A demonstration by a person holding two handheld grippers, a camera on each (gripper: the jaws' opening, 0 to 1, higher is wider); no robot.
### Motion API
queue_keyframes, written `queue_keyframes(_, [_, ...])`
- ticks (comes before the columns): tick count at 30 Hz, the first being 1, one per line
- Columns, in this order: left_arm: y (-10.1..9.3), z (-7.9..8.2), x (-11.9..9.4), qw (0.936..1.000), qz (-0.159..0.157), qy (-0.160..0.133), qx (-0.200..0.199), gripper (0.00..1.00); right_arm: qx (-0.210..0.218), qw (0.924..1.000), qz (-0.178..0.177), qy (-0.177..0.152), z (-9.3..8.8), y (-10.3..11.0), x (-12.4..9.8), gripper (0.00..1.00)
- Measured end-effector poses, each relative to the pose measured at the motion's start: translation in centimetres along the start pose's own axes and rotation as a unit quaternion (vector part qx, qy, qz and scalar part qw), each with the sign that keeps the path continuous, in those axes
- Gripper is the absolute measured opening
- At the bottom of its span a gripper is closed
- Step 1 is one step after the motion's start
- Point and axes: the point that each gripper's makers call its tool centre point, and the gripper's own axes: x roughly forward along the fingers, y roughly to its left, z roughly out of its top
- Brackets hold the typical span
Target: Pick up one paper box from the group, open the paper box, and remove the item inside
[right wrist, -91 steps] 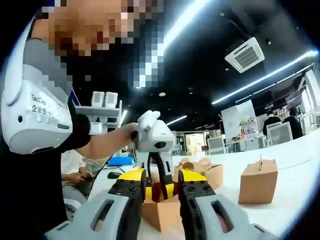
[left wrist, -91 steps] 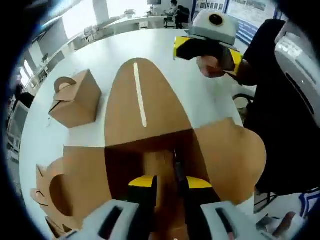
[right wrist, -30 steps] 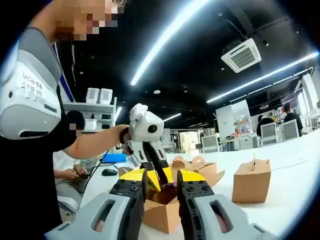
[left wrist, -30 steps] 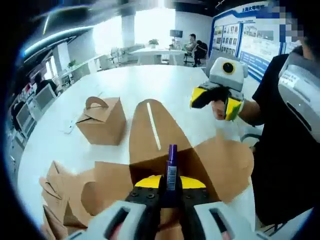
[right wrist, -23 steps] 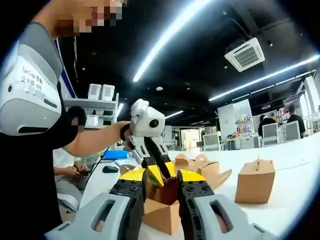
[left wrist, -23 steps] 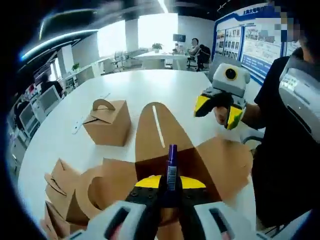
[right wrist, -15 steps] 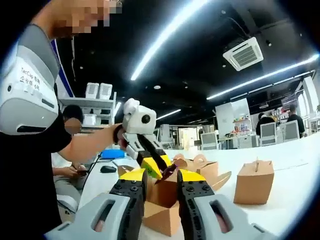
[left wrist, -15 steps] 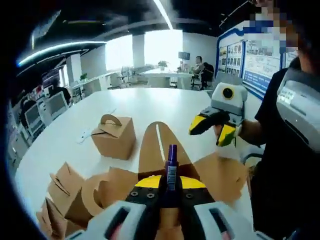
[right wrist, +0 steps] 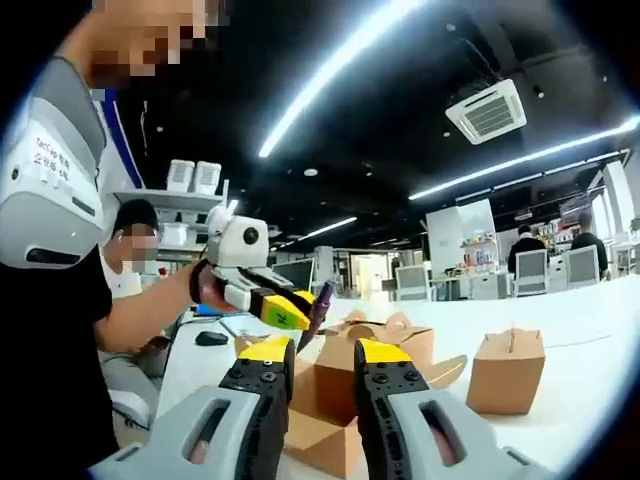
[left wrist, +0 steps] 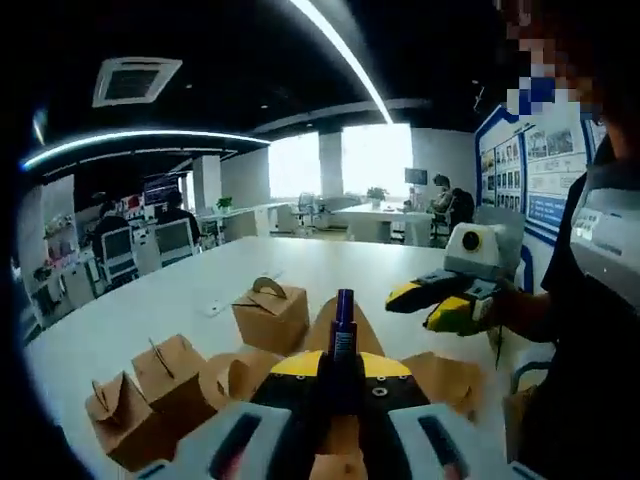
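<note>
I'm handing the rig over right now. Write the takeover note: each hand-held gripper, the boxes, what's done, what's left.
Left hand-held gripper: shut on the purple pen, lifted above the open box.
Right hand-held gripper: open, holding nothing, aimed at the open box.
Closed boxes: one behind the open box, two beside it on the table.
Done: box picked, opened, pen taken out.
Left: set the pen down.

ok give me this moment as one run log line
left gripper: shut on purple marker, lifted | right gripper: open | opened box: on table | phase: item removed
</note>
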Motion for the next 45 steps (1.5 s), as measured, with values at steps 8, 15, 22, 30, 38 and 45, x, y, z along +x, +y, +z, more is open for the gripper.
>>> queue_keyframes(8, [0.0, 0.1, -2.9, 0.9974, 0.04, -0.05, -0.034, 0.14, -0.007, 0.9999, -0.004, 0.007, 0.0, 1.0, 0.4, 0.25])
queue_keyframes(15, [0.2, -0.9, -5.2, 0.9913, 0.124, -0.042, -0.01, 0.14, -0.015, 0.9993, -0.019, 0.029, -0.1, 0.6, 0.2, 0.25])
queue_keyframes(22, [-0.3, -1.3, -7.1, 0.986, 0.144, -0.081, -0.024, 0.14, -0.007, 0.999, -0.027, 0.036, 0.6, -0.1, 0.2, 0.25])
queue_keyframes(30, [-0.2, -0.6, -9.3, 0.9754, 0.181, -0.118, -0.045, 0.14, -0.008, 0.9983, -0.025, 0.052, 0.0, 0.7, -0.1, 0.25])
queue_keyframes(38, [-0.9, -0.5, -10.3, 0.9717, 0.182, -0.14, -0.055, 0.14, -0.003, 0.9983, -0.031, 0.049, 0.1, 0.7, -0.5, 0.25])
queue_keyframes(45, [-2.3, -1.1, -12.0, 0.9749, 0.175, -0.132, -0.041, 0.14, -0.017, 0.9988, -0.026, 0.038, 1.0, 1.1, -0.8, 0.25])
